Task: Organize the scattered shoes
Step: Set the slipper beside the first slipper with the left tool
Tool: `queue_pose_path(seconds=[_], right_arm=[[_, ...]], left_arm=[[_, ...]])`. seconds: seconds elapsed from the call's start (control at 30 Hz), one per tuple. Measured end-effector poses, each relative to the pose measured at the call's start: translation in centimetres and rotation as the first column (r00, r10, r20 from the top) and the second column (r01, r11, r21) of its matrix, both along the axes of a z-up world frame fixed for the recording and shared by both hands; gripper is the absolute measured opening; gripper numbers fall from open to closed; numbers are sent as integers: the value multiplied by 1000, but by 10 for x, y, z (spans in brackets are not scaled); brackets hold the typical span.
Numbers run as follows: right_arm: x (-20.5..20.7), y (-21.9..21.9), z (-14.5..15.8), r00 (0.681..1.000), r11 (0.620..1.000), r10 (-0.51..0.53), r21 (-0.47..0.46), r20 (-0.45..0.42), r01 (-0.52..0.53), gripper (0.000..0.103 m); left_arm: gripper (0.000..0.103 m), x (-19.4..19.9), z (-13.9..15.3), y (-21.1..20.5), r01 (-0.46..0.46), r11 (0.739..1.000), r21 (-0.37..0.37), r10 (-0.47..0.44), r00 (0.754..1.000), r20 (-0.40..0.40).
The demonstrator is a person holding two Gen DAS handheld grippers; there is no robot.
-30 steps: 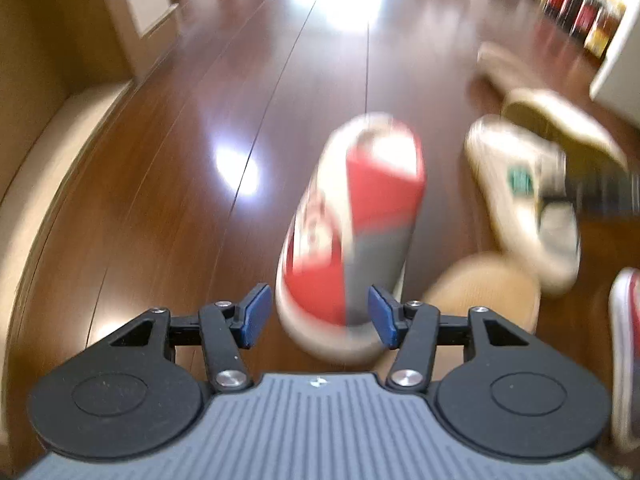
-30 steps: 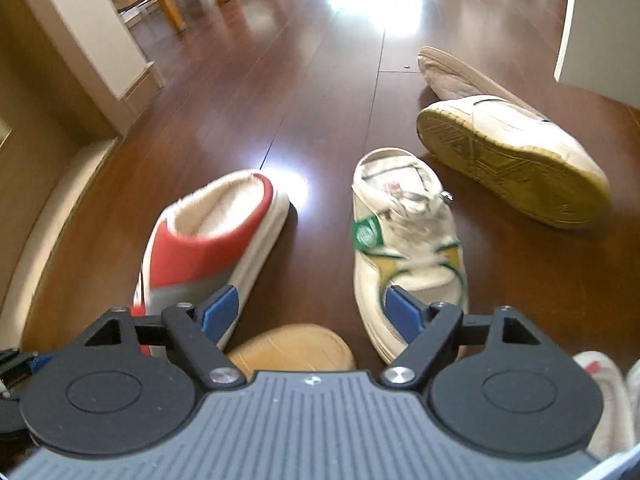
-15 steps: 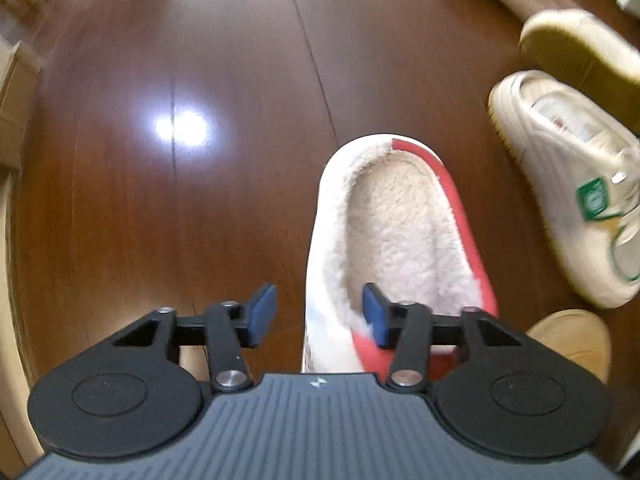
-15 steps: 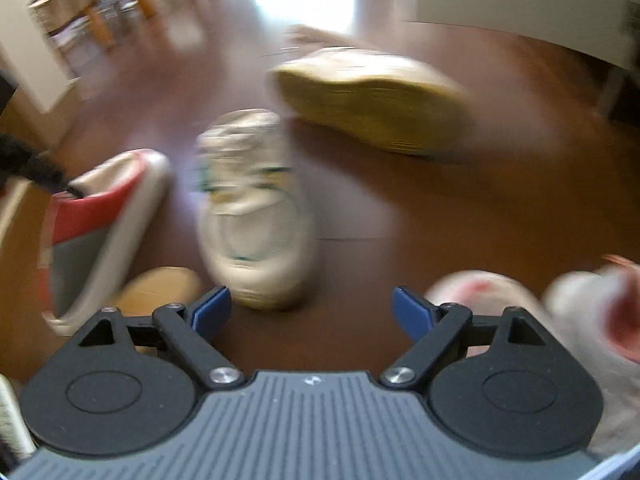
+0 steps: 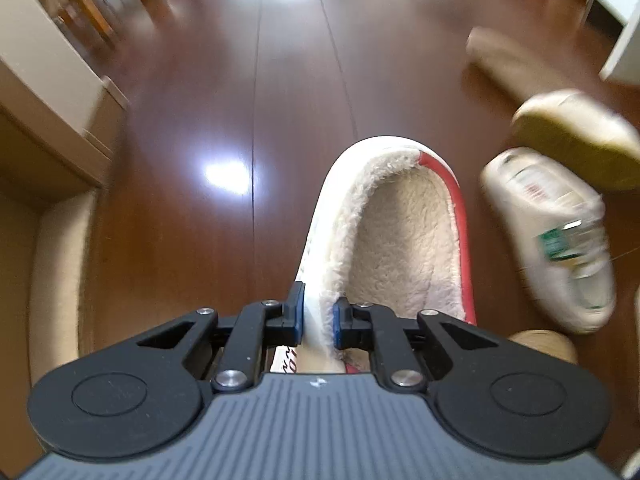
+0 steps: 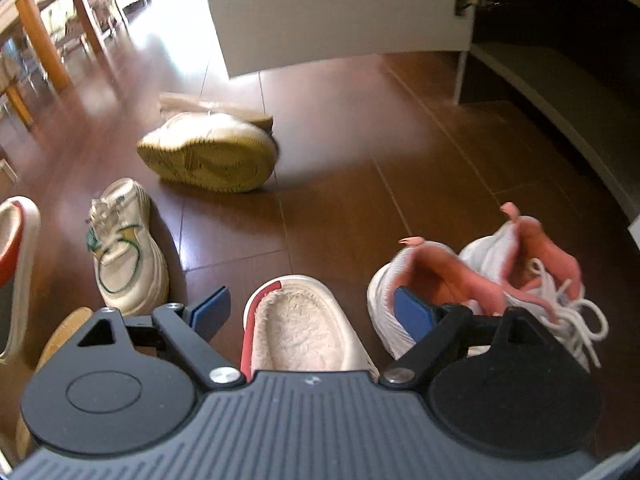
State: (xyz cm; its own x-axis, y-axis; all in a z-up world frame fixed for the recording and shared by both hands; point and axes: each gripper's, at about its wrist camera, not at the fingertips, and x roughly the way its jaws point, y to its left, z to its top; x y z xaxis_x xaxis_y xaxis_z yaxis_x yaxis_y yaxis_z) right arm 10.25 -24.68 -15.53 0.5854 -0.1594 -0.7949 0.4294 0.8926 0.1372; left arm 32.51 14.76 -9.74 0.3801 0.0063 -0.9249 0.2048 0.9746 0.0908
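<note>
Fleece-lined slipper (image 5: 404, 236) sat pinched by its side wall in the closing left tongs (image 5: 319, 316); right tongs (image 6: 310, 312) hung spread over its mate (image 6: 304, 324), probably the next grab.

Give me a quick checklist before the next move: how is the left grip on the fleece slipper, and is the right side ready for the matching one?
1. Left gripper on the held slipper: fingers closing across its side wall: ok.
2. Held slipper clear of the floor: cannot tell.
3. Right gripper open: ok.
4. Second slipper lined up between the right fingers, not yet gripped: ok.
5. Room beside the right gripper: the pink-lined sneaker crowds one finger: not ok.
</note>
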Motion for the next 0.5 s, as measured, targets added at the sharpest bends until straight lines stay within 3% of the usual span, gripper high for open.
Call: queue_pose_path(seconds=[0.1,0.2,0.33,0.5], right_arm=[[-27,-11,20,997,999,-48,17,53,47,89],[-55,-26,37,991,995,-101,34,91,99,90],[-97,-49,58,979,986,-165,30,123,162,91],[-138,-72,67,959,968,-252,45,127,248,91]], left_arm=[[13,-32,39,-21,-12,996,-89,12,1000,-2],[13,-61,50,-62,3,987,-159,-10,999,-40],[14,-89,31,-116,29,974,-223,-58,991,-123],[14,-108,-42,-194,2,966,-258,-69,965,-255]])
